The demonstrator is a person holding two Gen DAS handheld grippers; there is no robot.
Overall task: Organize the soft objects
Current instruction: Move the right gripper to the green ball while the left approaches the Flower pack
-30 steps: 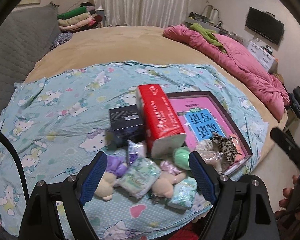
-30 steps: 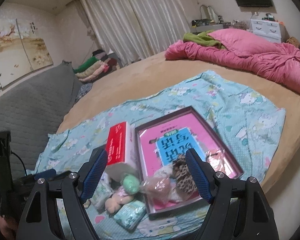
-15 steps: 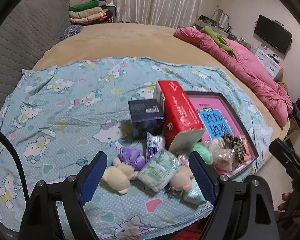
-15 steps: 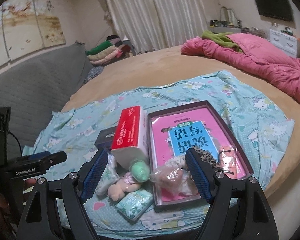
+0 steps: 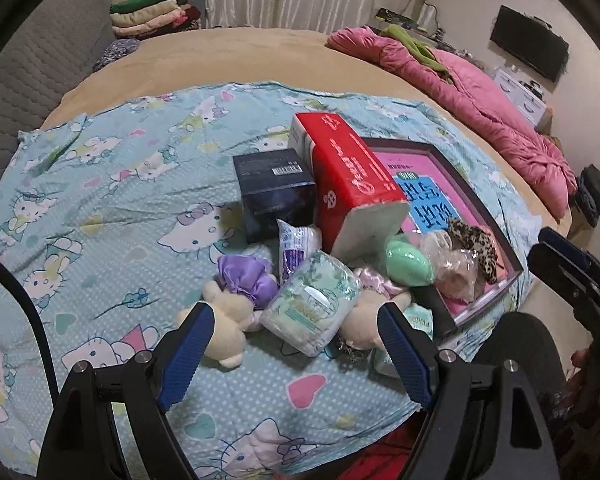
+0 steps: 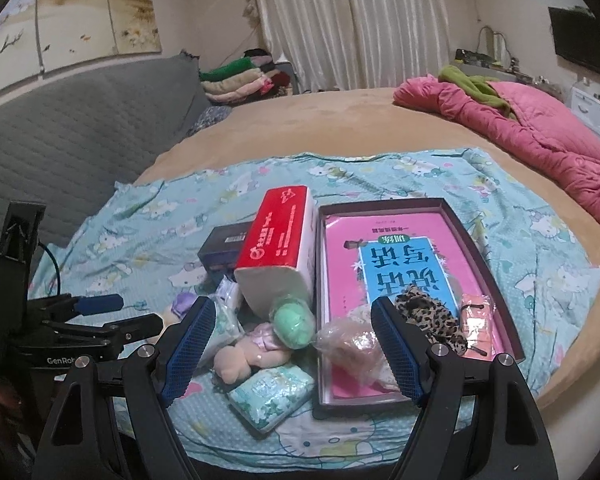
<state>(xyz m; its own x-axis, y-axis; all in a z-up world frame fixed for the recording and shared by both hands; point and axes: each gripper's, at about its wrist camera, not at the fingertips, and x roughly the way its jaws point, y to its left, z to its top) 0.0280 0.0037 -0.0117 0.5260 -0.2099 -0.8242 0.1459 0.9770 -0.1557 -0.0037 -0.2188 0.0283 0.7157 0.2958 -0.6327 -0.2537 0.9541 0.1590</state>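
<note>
Between the jaws of the left gripper (image 5: 296, 354): nothing gripped. They stand wide apart and hover over a pale green wipes pack (image 5: 312, 302) and two cream plush toys (image 5: 224, 322). Right gripper (image 6: 290, 354) likewise wide and empty, above a green sponge egg (image 6: 294, 320), a crinkly plastic bag (image 6: 350, 346) and a second wipes pack (image 6: 270, 394).

Progress, judged: barely begun. Leopard scrunchie (image 6: 430, 314) and the bag already lie in the dark shallow box (image 6: 476, 248) w/ a pink book; the egg sits at its edge; plush toys, wipes packs, purple satin piece (image 5: 244, 278) and small sachet (image 5: 296, 246) are loose just beside it. Red tissue pack (image 5: 350, 178) and dark blue carton (image 5: 276, 192) stand behind the pile.

All on a cartoon-cat sheet (image 5: 100, 184) over a tan bed (image 6: 340, 120); pink quilt (image 6: 540, 144) at far side, grey padded headboard, folded towels, curtains, wall TV.
</note>
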